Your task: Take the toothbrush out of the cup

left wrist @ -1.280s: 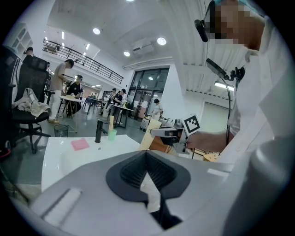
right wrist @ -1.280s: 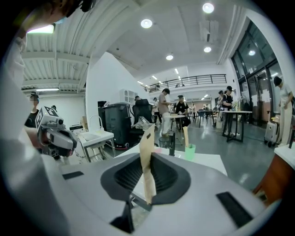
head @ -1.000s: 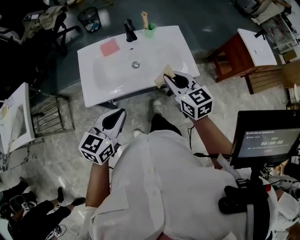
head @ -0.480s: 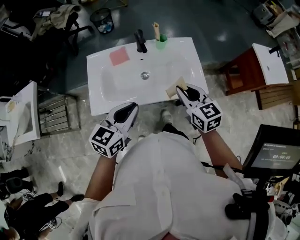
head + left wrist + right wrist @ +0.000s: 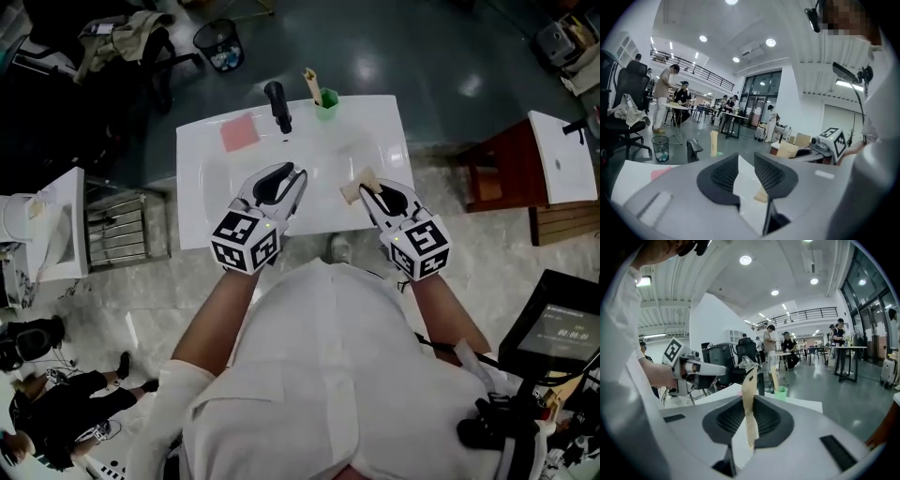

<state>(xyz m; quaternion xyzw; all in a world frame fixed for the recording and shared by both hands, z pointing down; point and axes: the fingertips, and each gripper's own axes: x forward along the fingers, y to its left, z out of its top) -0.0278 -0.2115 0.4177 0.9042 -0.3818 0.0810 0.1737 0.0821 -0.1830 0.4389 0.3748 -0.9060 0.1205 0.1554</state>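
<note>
While my left gripper point(image 5: 292, 177) point(image 5: 746, 161) hovers over the sink point(image 5: 380, 131), its fingers have just been opening and stand half apart on nothing. My right gripper point(image 5: 368, 187) point(image 5: 749, 404) has its fingers pinched on a tan strip point(image 5: 354, 191) point(image 5: 749, 380). The toothbrush point(image 5: 310, 83) point(image 5: 774, 375) stands in the cup point(image 5: 326, 100) point(image 5: 780, 391) at the sink's back rim, beside the faucet point(image 5: 277, 103), well apart from both.
</note>
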